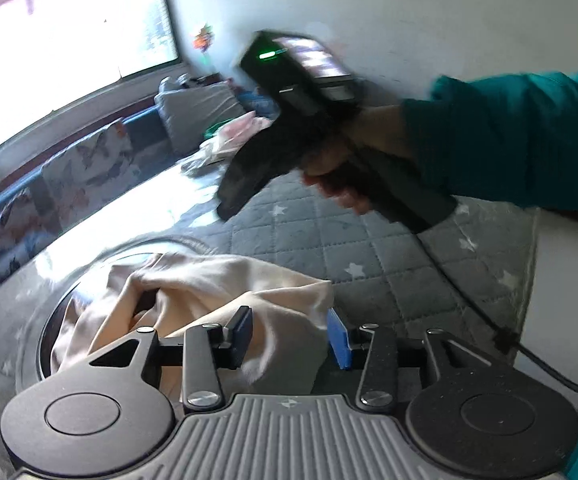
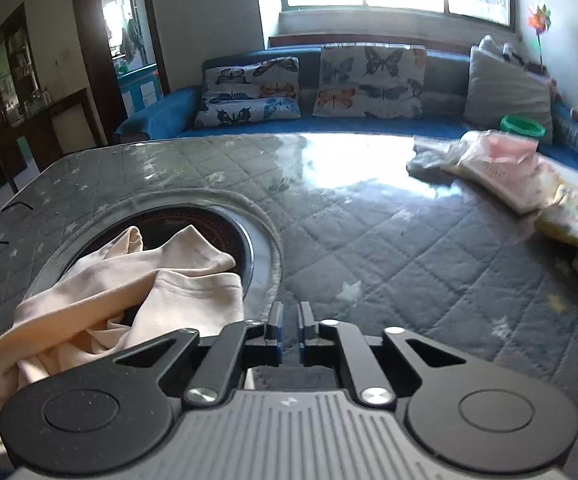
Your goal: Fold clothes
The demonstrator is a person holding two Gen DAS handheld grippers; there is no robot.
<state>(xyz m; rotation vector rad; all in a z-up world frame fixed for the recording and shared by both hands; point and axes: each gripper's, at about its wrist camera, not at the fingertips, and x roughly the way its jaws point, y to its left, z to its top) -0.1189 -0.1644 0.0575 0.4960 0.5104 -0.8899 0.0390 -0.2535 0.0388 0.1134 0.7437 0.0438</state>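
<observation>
A cream garment [image 1: 225,292] lies crumpled over a dark round recess in the quilted grey table [image 1: 389,264]. My left gripper [image 1: 289,336] is open, its fingers on either side of a fold of the garment, just above it. My right gripper [image 2: 289,336] is shut and empty, hovering over the table to the right of the garment [image 2: 129,292]. In the left wrist view the right gripper [image 1: 241,192] is blurred, held in a hand with a teal sleeve above the table.
The round recess [image 2: 225,224] is sunk in the table top. Folded clothes [image 2: 501,168] are stacked at the far right edge, with a green tub [image 2: 523,125] behind. A blue sofa with butterfly cushions [image 2: 369,80] runs under the window. A cable [image 1: 501,336] trails over the table.
</observation>
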